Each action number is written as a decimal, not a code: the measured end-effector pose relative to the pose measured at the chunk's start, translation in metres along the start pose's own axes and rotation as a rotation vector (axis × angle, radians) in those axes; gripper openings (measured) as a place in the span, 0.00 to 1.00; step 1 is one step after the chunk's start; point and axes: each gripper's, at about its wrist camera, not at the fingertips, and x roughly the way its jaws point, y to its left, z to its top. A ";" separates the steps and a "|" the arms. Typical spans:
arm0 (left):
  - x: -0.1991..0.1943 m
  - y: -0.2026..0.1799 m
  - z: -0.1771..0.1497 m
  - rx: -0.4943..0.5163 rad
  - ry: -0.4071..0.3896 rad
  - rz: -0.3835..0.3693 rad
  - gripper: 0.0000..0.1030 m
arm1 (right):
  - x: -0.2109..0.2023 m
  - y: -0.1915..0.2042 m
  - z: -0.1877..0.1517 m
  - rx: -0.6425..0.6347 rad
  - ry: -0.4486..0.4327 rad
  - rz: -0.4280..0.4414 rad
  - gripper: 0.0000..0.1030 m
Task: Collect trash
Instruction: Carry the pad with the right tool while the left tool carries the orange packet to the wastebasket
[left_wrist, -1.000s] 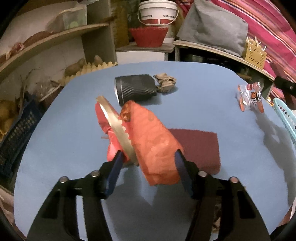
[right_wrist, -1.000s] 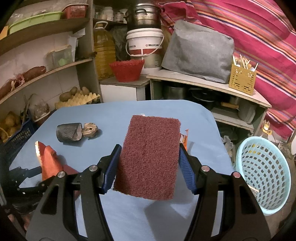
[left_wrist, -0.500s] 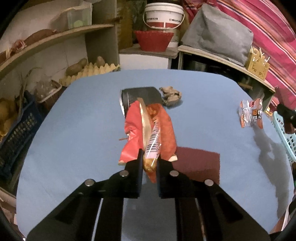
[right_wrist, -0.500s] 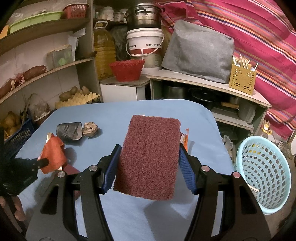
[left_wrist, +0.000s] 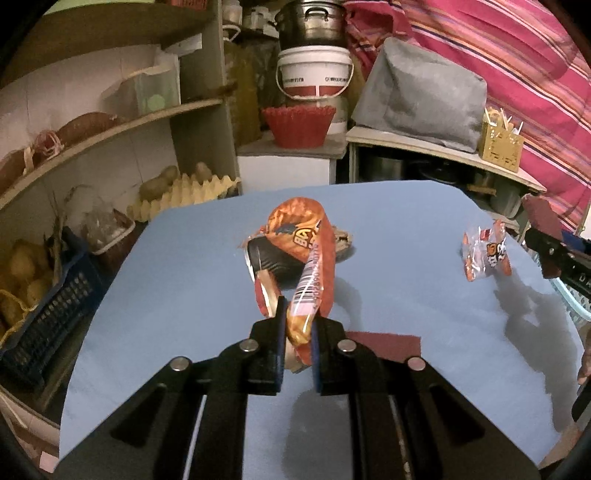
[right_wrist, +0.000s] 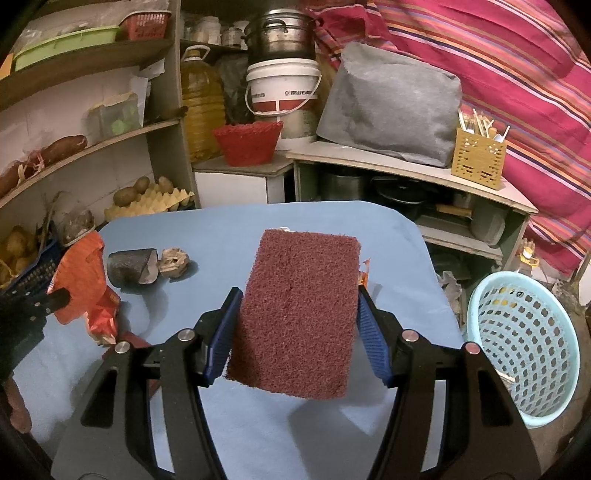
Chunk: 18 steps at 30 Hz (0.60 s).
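Note:
My left gripper (left_wrist: 298, 332) is shut on a crumpled orange snack bag (left_wrist: 306, 254), which hangs lifted above the blue table (left_wrist: 184, 280); from the right wrist view the same bag (right_wrist: 83, 280) dangles at the left. My right gripper (right_wrist: 293, 328) is shut on a maroon scouring pad (right_wrist: 299, 314), held flat above the table. On the table lie a dark crushed cup (right_wrist: 131, 266), a brown paper wad (right_wrist: 173, 261) and a small clear-and-red wrapper (left_wrist: 485, 253). A second maroon pad (left_wrist: 388, 341) lies under my left gripper.
A light blue perforated basket (right_wrist: 524, 343) stands on the floor right of the table. Shelves with potatoes, an egg tray (left_wrist: 184, 192) and a dark crate (left_wrist: 48, 325) crowd the left. A red bowl (right_wrist: 247, 144), white bucket and grey cover stand behind.
My left gripper closed on the orange bag and lifted it off the table, so the bag now hangs crumpled. The right gripper with its pad has stayed still.

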 end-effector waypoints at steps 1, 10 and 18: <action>-0.002 -0.001 0.002 0.001 -0.011 0.004 0.11 | -0.001 -0.001 0.000 0.004 -0.001 0.002 0.59; -0.024 -0.015 0.032 -0.001 -0.107 0.046 0.11 | -0.010 -0.014 0.007 0.013 -0.035 0.008 0.59; -0.028 -0.057 0.052 0.010 -0.126 0.013 0.11 | -0.035 -0.064 0.017 0.076 -0.094 -0.031 0.59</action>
